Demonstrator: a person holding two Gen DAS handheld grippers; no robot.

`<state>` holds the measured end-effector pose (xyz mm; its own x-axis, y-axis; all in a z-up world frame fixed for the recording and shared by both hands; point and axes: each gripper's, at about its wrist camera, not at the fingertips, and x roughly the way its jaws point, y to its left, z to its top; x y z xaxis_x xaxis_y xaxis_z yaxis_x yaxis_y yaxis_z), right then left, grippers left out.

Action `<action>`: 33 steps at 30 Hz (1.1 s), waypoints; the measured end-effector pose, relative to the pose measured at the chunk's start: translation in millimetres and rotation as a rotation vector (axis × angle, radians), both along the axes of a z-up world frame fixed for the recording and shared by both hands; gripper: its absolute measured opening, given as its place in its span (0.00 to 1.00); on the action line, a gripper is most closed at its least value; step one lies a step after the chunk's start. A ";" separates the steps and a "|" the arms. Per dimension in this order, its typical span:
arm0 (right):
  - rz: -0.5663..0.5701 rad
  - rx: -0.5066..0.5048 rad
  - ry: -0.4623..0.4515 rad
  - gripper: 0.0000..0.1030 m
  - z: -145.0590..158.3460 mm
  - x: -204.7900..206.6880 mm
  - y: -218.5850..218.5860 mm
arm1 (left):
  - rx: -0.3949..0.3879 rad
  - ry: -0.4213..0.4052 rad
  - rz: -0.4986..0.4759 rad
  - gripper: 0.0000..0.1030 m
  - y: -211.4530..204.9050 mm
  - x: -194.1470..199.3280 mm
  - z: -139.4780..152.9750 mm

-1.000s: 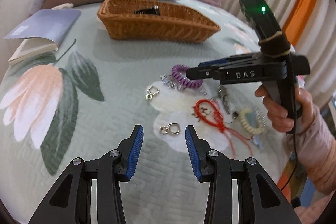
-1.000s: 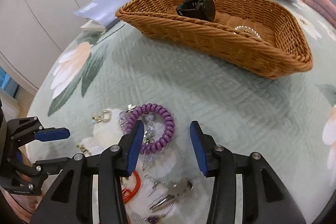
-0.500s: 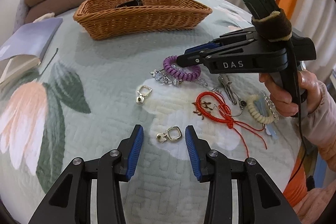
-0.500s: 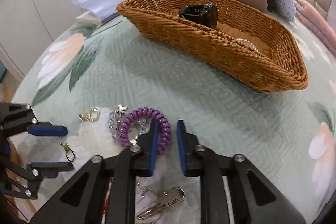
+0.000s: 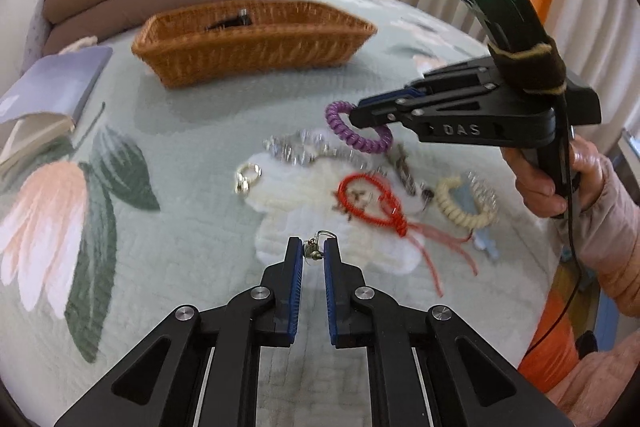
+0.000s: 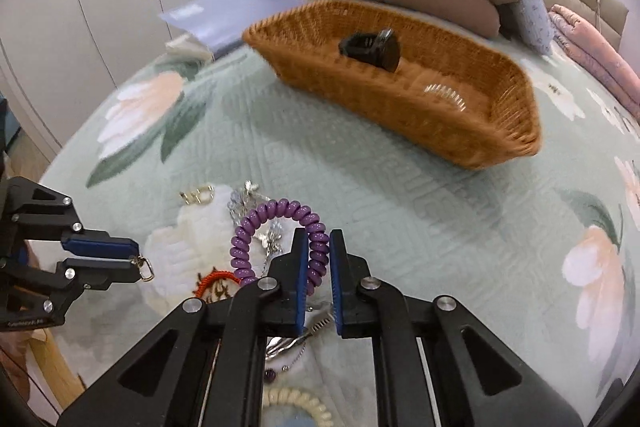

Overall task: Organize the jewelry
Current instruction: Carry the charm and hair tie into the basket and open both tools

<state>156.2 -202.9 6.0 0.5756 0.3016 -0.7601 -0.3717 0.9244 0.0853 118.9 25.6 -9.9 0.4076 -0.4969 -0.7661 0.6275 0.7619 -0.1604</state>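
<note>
The left gripper is almost shut, pinching a small gold clasp above the bedspread. The right gripper squeezes a purple coil bracelet. Farther back sits the wicker basket, holding a black watch.

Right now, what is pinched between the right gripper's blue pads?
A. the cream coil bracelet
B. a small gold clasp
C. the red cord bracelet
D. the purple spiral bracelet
D. In the right wrist view the right gripper has its pads closed on the purple spiral bracelet, lifted above the quilt; the red cord bracelet and cream coil bracelet lie on the bed, and the small gold clasp sits in the left gripper.
</note>
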 end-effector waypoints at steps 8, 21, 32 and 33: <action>-0.083 0.031 -0.102 0.11 50.9 18.4 -32.4 | -0.117 -0.071 0.009 0.10 -1.9 16.3 41.1; -0.238 0.037 0.019 0.11 42.6 135.1 -72.3 | -0.192 -0.085 0.101 0.10 -45.3 129.2 79.5; -0.262 -0.018 0.197 0.12 3.7 180.0 -67.6 | -0.109 0.016 0.128 0.10 -87.3 199.1 45.0; -0.262 -0.021 0.197 0.12 3.4 180.3 -67.8 | -0.100 0.015 0.124 0.10 -90.6 199.5 43.5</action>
<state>336.5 -270.7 9.4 0.4727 0.1457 -0.8691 -0.0990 0.9888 0.1119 318.4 -65.1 33.6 0.4596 -0.5175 -0.7218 0.5262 0.8133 -0.2482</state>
